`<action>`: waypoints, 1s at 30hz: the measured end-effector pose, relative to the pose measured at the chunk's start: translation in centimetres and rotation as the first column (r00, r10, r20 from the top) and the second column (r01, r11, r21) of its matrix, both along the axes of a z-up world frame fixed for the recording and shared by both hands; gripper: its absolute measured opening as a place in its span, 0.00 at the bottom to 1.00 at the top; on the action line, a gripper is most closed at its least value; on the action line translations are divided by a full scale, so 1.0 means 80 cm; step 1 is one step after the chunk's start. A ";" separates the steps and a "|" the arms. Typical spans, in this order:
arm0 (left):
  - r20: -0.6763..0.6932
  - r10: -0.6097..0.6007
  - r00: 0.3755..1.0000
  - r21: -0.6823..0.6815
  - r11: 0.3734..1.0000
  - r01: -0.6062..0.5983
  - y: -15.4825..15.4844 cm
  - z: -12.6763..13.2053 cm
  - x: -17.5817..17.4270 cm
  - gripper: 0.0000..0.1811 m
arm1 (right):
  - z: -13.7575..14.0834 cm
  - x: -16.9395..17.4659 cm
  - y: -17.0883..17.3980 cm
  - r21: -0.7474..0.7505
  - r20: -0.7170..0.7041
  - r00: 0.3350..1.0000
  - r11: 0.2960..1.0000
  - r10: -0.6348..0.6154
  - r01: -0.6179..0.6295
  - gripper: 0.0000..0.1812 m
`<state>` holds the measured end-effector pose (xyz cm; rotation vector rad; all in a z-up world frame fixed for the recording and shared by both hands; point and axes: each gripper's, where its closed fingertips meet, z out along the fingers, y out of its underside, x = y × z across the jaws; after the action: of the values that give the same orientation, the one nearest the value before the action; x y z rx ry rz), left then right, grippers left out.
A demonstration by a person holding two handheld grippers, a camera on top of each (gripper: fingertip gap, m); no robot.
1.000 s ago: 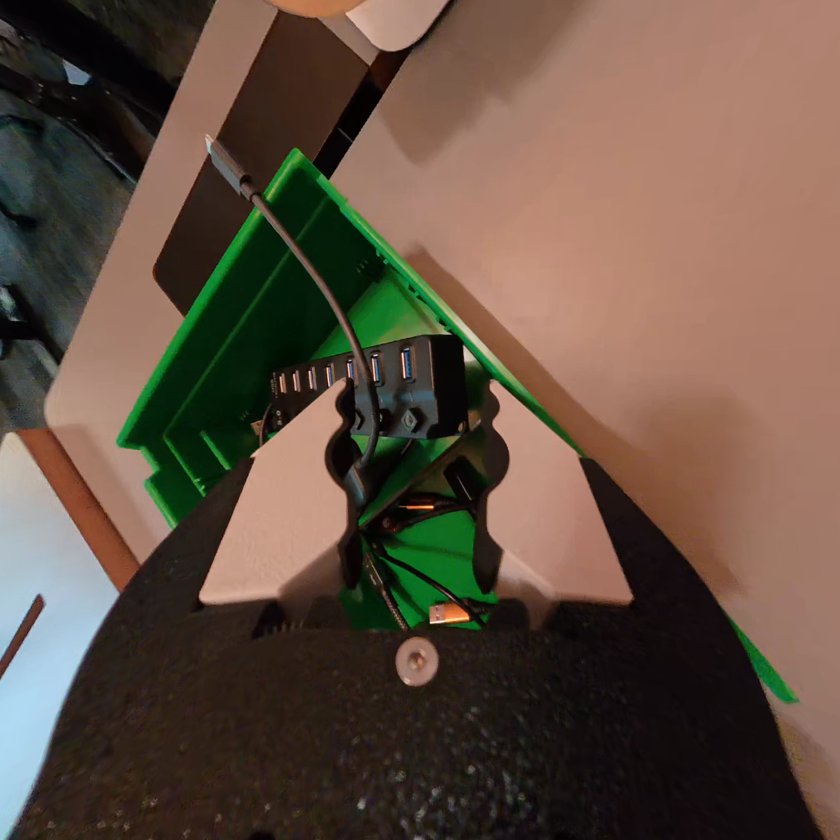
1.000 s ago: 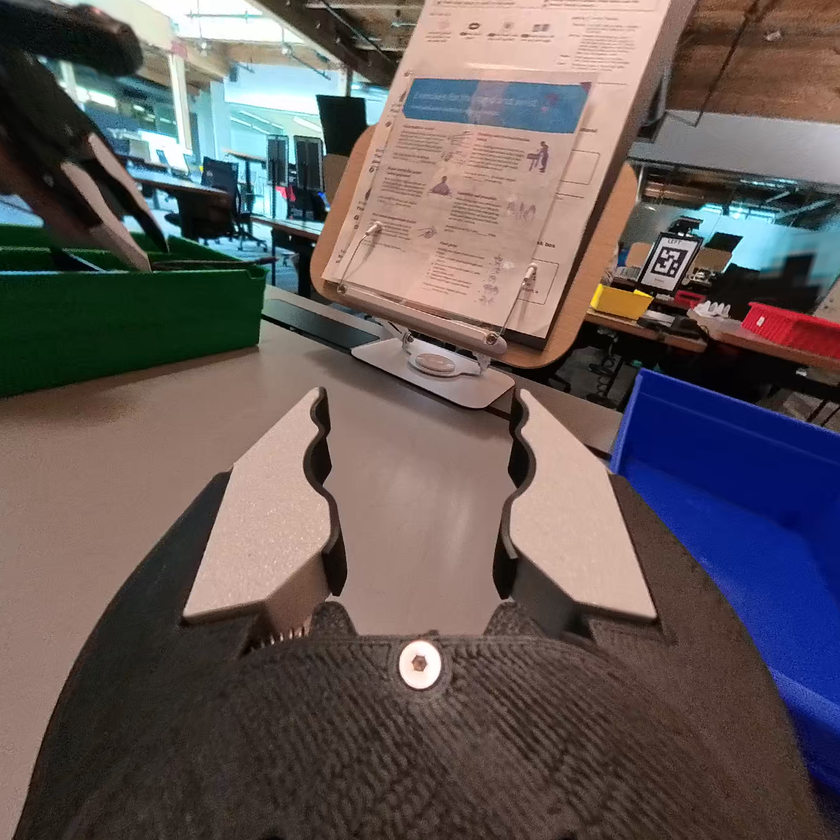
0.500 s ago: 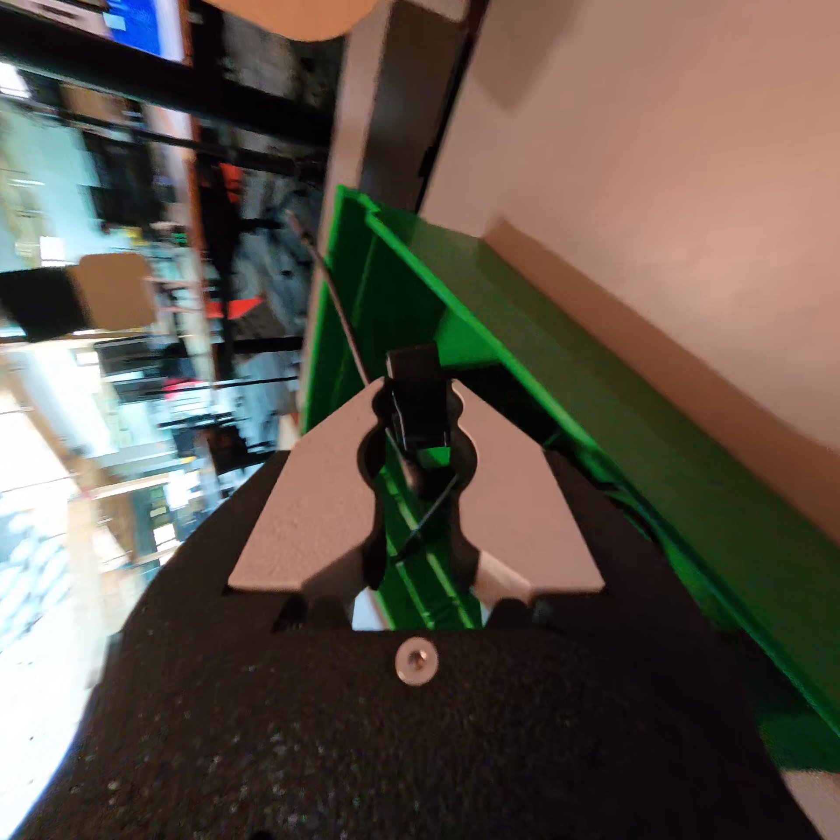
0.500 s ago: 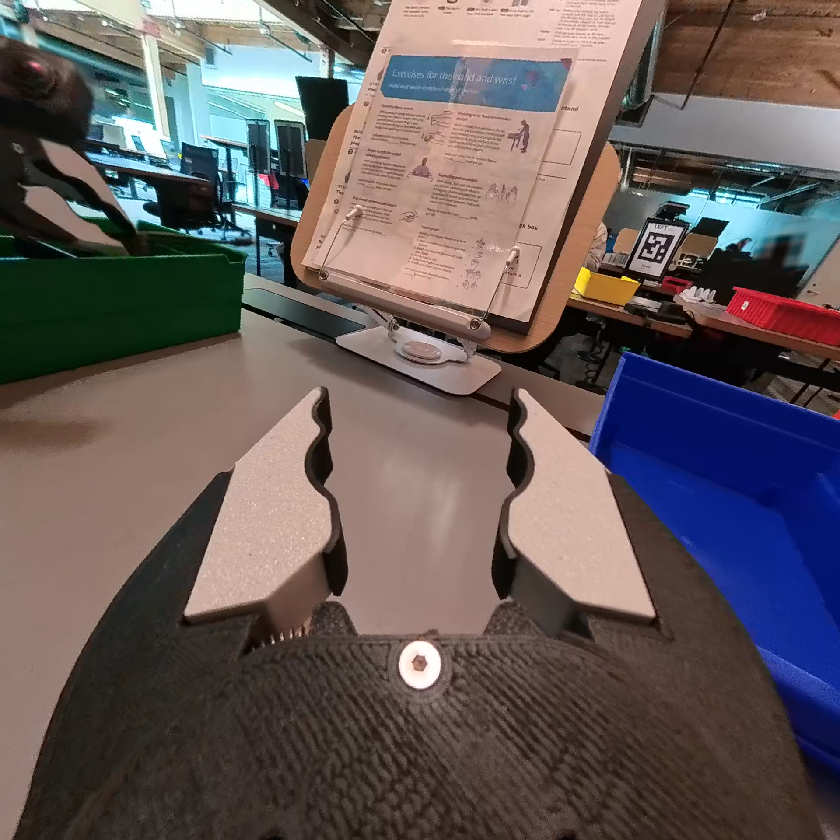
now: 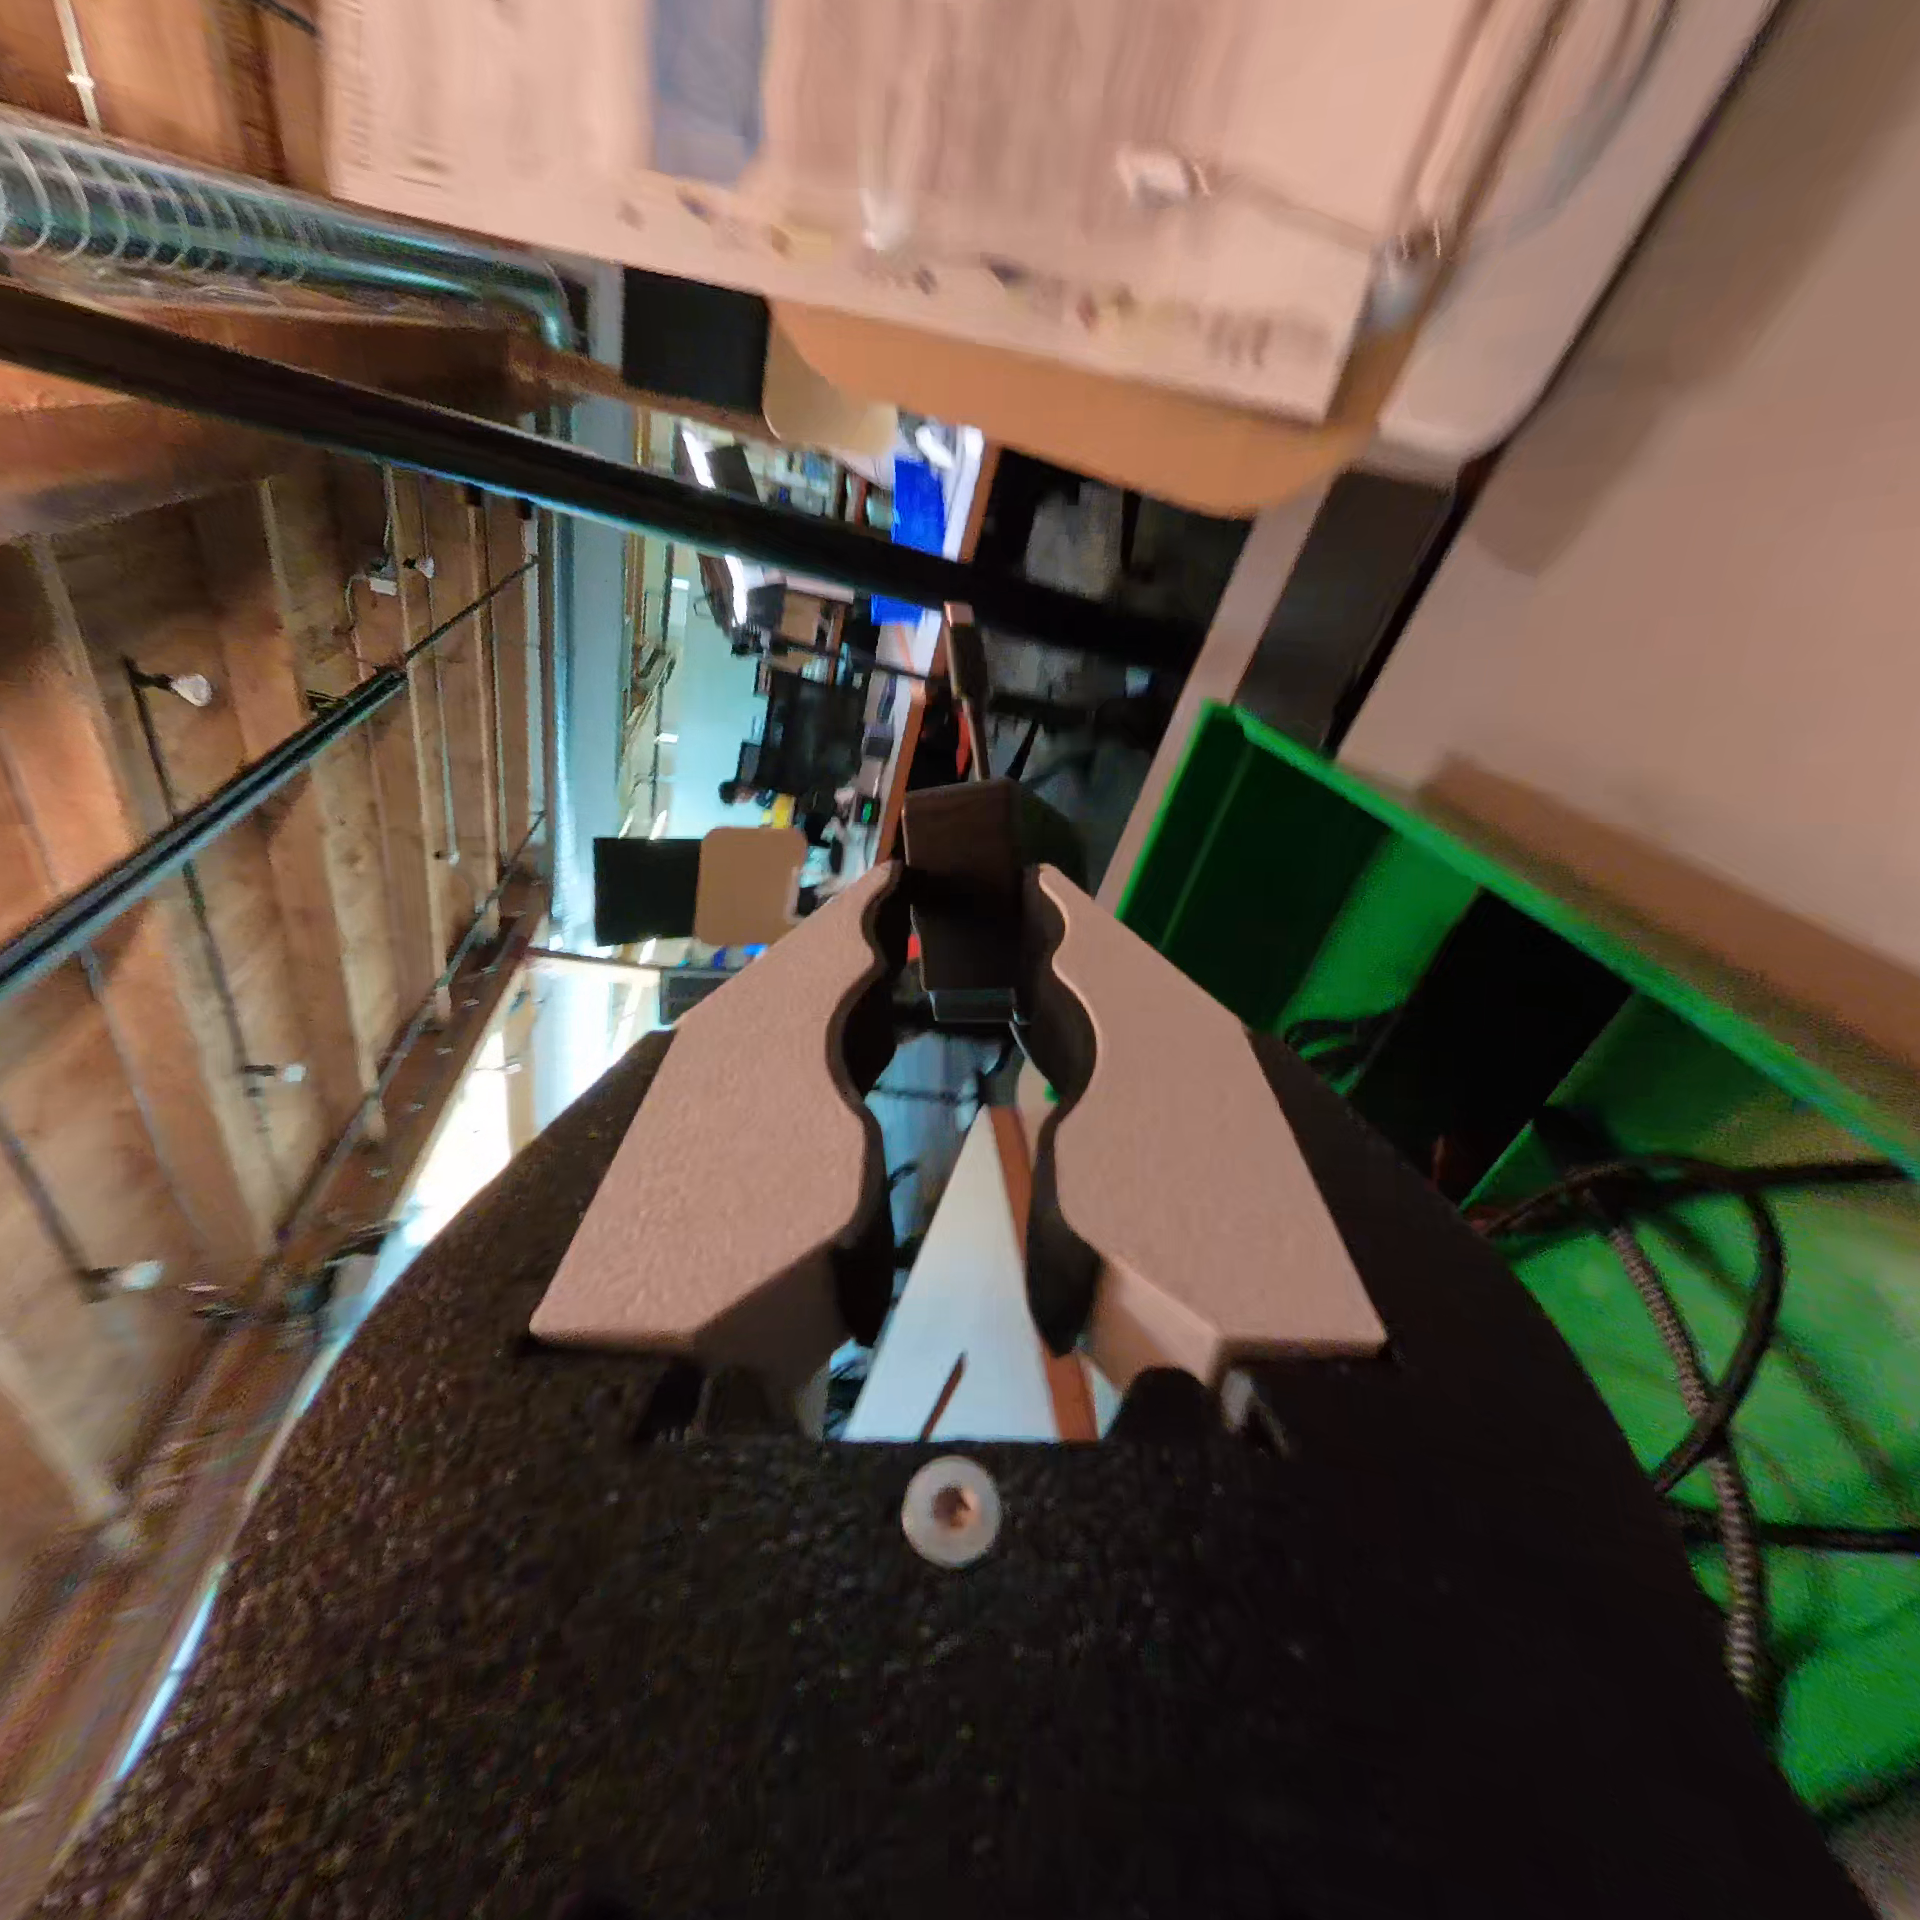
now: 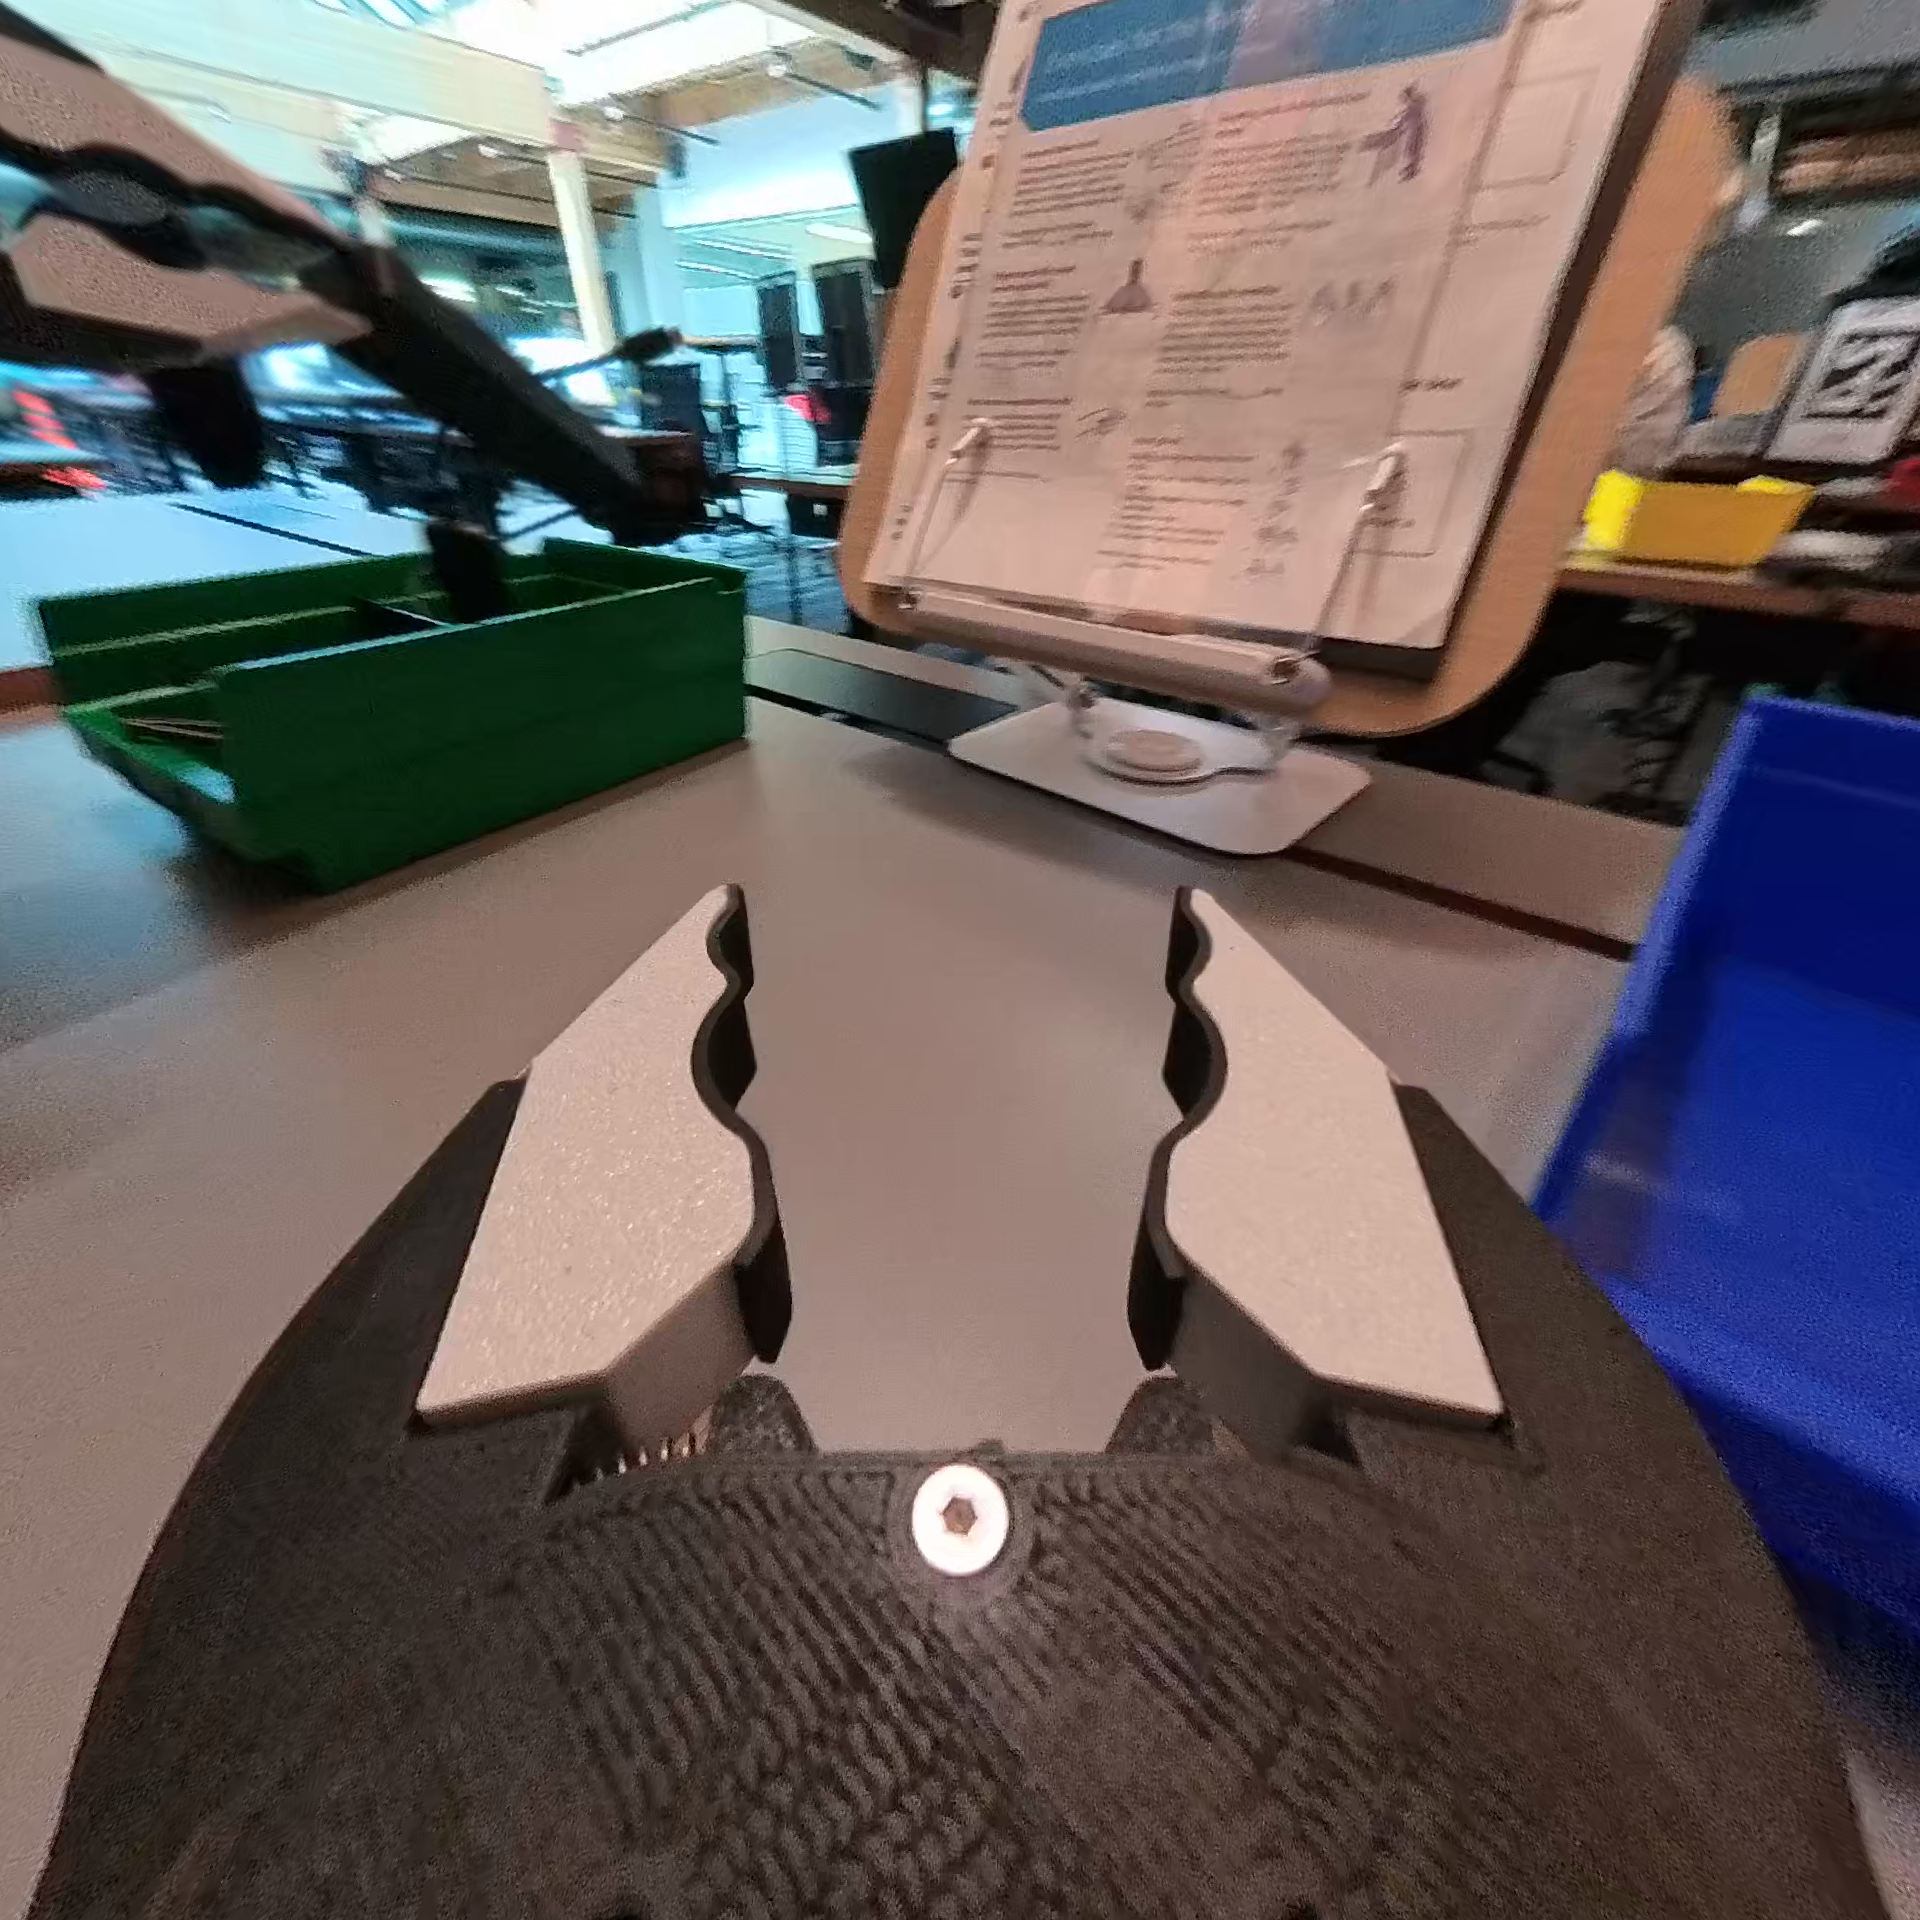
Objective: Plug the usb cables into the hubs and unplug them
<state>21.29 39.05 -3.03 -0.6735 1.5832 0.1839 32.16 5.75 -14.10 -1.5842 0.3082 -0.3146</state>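
Note:
My left gripper (image 5: 964,883) is shut on the end of a long black USB hub (image 5: 956,831) and holds it in the air, off to the side of the green bin (image 5: 1351,904). The hub's thin cable with its plug (image 5: 961,655) sticks out beyond it. In the right wrist view the hub (image 6: 488,416) slants down over the green bin (image 6: 416,696), held by the left gripper's fingers (image 6: 156,281) at the upper left. Loose cables (image 5: 1704,1351) lie in the bin. My right gripper (image 6: 961,935) is open and empty, low over the grey table (image 6: 935,831).
A document stand with a printed sheet (image 6: 1247,312) stands at the table's far edge. A blue bin (image 6: 1766,1091) sits close on the right of my right gripper. Other desks and a yellow bin (image 6: 1694,520) are far behind.
My left gripper closed on the hub inside the green bin and lifted it up and out, swinging away from the bin. My right gripper turned slightly left and stayed open.

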 end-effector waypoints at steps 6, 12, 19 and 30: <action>0.187 -0.177 0.966 -0.109 0.974 0.200 -0.054 0.072 -0.038 0.10 | 0.002 -0.034 0.023 0.089 -0.169 0.969 0.982 0.182 -0.169 0.44; 0.235 -0.341 0.910 0.073 0.940 0.334 -0.127 0.122 -0.062 0.10 | 0.058 -0.097 0.054 0.426 -0.356 0.802 0.847 0.480 -0.318 0.37; 0.114 -0.306 0.945 0.117 0.949 0.293 -0.160 0.117 -0.043 0.00 | 0.094 -0.165 0.135 0.645 -0.488 0.474 0.669 0.733 -0.370 0.36; -0.040 0.117 0.992 -0.807 0.581 -0.101 0.014 -0.108 -0.117 0.15 | 0.021 -0.143 0.132 0.370 -0.495 0.679 0.838 0.542 -0.400 0.37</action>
<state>11.91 40.19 -11.71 -1.4900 1.5675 -0.5128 20.72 16.32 -12.40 -1.4293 0.3707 0.6264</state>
